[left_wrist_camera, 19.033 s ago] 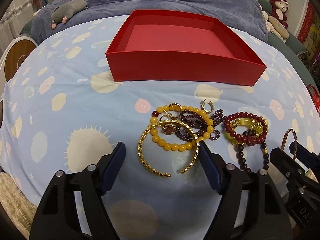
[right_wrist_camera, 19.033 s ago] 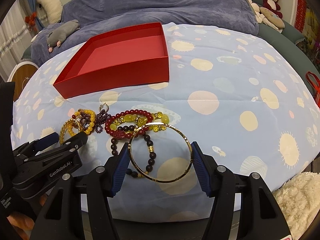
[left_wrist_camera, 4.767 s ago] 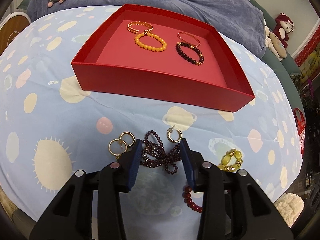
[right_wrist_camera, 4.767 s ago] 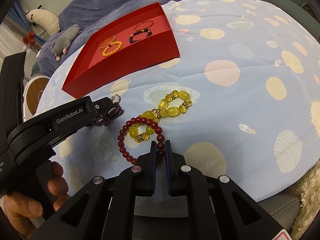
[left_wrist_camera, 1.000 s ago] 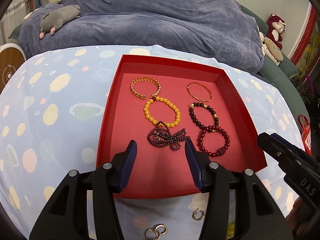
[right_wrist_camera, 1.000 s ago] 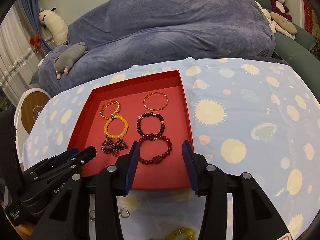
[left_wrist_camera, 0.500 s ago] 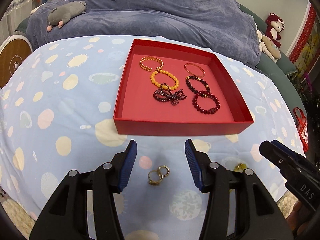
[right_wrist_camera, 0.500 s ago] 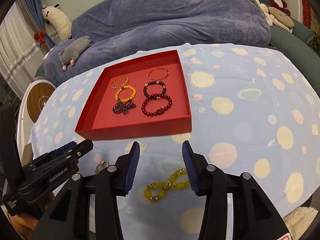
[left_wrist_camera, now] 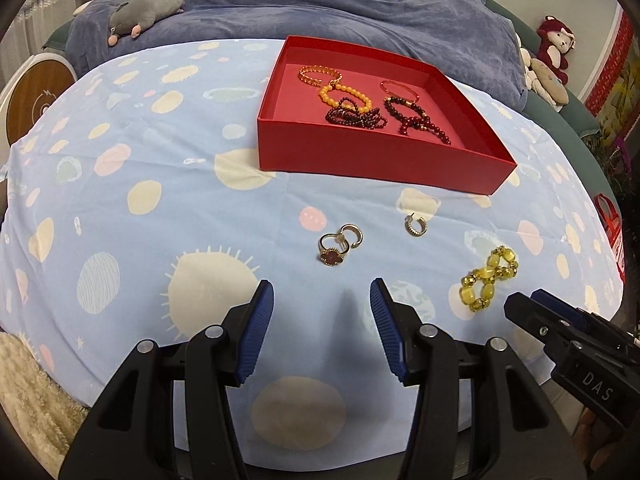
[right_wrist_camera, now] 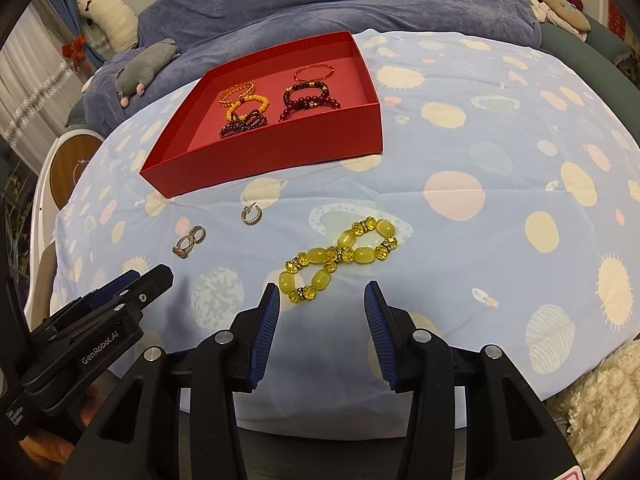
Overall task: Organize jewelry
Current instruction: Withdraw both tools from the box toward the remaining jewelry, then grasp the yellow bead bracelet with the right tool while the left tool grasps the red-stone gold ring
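Observation:
A red box (left_wrist_camera: 360, 162) (right_wrist_camera: 280, 160) on the blue spotted cloth holds several bracelets (left_wrist_camera: 352, 108) (right_wrist_camera: 280, 100). On the cloth in front of it lie a yellow bead bracelet (left_wrist_camera: 486, 278) (right_wrist_camera: 340, 258) twisted into a figure eight, a cluster of rings (left_wrist_camera: 338, 242) (right_wrist_camera: 190, 240) and a single hoop earring (left_wrist_camera: 416, 226) (right_wrist_camera: 252, 214). My left gripper (left_wrist_camera: 322, 300) is open and empty, just short of the rings. My right gripper (right_wrist_camera: 322, 300) is open and empty, just short of the yellow bracelet.
The table (left_wrist_camera: 120, 200) is round and drops off at the near edge. A blue-covered sofa (left_wrist_camera: 340, 8) with a grey plush toy (left_wrist_camera: 144, 8) stands behind it. A round wooden stool (left_wrist_camera: 34, 92) is at the left. Cream rug shows at the lower corners.
Both grippers have pulled back from over the box and come down low near the cloth. The left now faces the rings, the right faces the yellow bracelet. Both stay open.

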The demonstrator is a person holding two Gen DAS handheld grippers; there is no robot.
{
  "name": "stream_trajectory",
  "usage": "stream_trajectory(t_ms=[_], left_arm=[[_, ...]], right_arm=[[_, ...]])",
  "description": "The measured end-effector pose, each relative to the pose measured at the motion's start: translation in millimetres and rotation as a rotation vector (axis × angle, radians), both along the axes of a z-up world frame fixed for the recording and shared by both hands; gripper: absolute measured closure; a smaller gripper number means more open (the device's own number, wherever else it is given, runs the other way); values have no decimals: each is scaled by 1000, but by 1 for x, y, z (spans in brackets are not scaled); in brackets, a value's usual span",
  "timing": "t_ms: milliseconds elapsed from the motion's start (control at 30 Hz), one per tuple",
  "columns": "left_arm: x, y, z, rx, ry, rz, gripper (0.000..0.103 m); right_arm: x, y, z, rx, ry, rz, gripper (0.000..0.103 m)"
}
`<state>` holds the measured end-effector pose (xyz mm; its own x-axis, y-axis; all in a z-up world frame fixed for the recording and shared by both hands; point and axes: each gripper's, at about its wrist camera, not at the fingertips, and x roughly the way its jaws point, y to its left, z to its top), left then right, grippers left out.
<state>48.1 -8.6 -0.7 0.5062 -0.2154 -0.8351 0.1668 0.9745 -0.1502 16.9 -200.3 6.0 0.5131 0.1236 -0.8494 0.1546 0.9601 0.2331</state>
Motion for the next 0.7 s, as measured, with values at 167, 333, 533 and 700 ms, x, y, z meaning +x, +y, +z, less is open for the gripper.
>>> stream_trajectory(t_ms=[167,333,533,700], left_arm=[[-2,4,-3,2,-2,14,55],[-2,7,-3,3,-5,21,55],[-1,9,-4,-3,-1,31,55],[-1,9,-6,-1,5,33,55]], right_arm=[[7,2,-3,14,1,-3,60],[10,-3,-8,62,17,-30,60],[15,-9,-15,84,33,-55,60],[27,-15,-19,107,37,-80,60]])
